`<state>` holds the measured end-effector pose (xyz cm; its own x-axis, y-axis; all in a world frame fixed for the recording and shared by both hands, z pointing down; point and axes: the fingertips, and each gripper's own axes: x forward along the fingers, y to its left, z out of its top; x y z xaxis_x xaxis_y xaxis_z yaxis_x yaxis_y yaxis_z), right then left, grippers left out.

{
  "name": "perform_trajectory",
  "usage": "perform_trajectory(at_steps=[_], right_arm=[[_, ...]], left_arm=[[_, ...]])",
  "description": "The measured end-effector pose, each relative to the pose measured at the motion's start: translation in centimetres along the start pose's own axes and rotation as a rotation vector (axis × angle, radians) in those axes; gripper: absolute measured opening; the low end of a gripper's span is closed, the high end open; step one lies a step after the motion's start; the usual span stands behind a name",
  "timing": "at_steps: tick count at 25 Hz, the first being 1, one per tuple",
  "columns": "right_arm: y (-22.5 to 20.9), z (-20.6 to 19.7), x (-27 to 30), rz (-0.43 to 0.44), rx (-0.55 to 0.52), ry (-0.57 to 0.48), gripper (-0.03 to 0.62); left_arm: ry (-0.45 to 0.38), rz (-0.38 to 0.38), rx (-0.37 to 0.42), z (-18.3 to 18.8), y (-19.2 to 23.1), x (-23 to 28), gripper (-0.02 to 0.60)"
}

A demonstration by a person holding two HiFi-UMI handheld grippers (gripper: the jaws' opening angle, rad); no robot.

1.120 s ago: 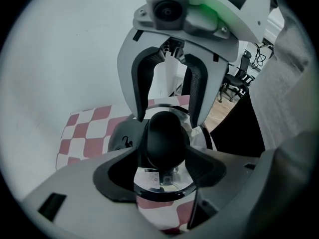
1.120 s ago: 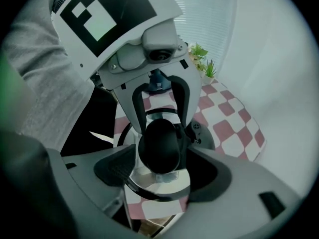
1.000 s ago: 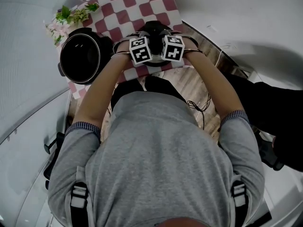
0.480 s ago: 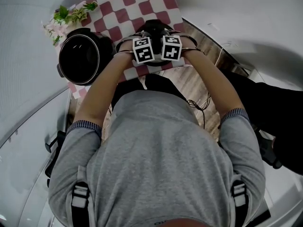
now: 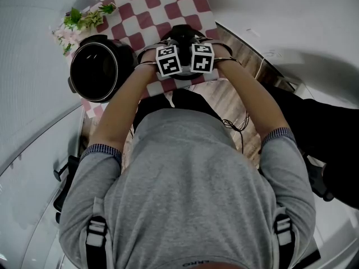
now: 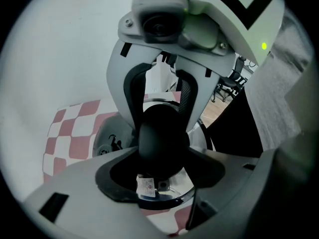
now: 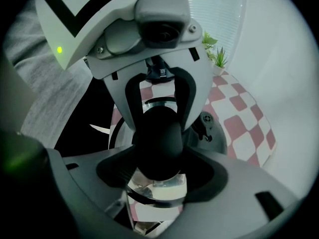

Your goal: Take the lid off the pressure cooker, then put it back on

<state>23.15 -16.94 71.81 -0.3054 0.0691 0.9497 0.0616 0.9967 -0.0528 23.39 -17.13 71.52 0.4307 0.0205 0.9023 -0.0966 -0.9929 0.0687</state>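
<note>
Lid (image 7: 159, 187) mirror-bright metal (knob (image 7: 158, 143) matt black plastic); checked cloth (image 5: 168, 4) soft, matt.

The lid (image 6: 107, 139) is almost wholly covered in the head view by the left gripper (image 6: 162, 159) and the right gripper (image 7: 158, 161); their jaws, which have just been closing about the black handle (image 6: 162, 128), are hidden there, and whether it is yet gripped cannot be told. The label (image 6: 145, 186) on the lid is too small to be read
</note>
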Motion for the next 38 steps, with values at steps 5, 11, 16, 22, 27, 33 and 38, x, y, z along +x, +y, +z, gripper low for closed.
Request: perform_trajectory(at_steps=[5, 11, 16, 22, 27, 33, 38], right_arm=[[0.1, 0.0, -0.4, 0.014, -0.001, 0.009, 0.291], [-0.1, 0.4, -2.7, 0.004, -0.009, 0.009, 0.291], [0.6, 0.9, -5.6, 0.005, -0.009, -0.006, 0.291], [0.7, 1.4, -9.6, 0.005, -0.027, 0.006, 0.291], [1.2, 2.6, -13.3, -0.032, -0.047, -0.004, 0.291], [1.7, 4.9, -17.1, -0.066, -0.068, -0.013, 0.291], [2.2, 7.9, -18.9, -0.078, -0.091, -0.019, 0.291]], left_arm=[[0.000, -0.011, -0.010, 0.3, -0.1, -0.3, 0.299], [-0.026, 0.006, -0.005, 1.5, 0.0, -2.0, 0.299], [-0.038, 0.001, -0.004, 3.2, -0.7, -4.6, 0.299], [-0.052, 0.010, -0.013, 5.5, -0.9, -7.8, 0.299], [-0.070, 0.044, 0.001, 7.2, -1.5, -11.3, 0.299], [-0.088, 0.082, 0.016, 8.3, -2.2, -15.9, 0.299], [-0.090, 0.104, 0.010, 7.3, -2.7, -19.4, 0.299]])
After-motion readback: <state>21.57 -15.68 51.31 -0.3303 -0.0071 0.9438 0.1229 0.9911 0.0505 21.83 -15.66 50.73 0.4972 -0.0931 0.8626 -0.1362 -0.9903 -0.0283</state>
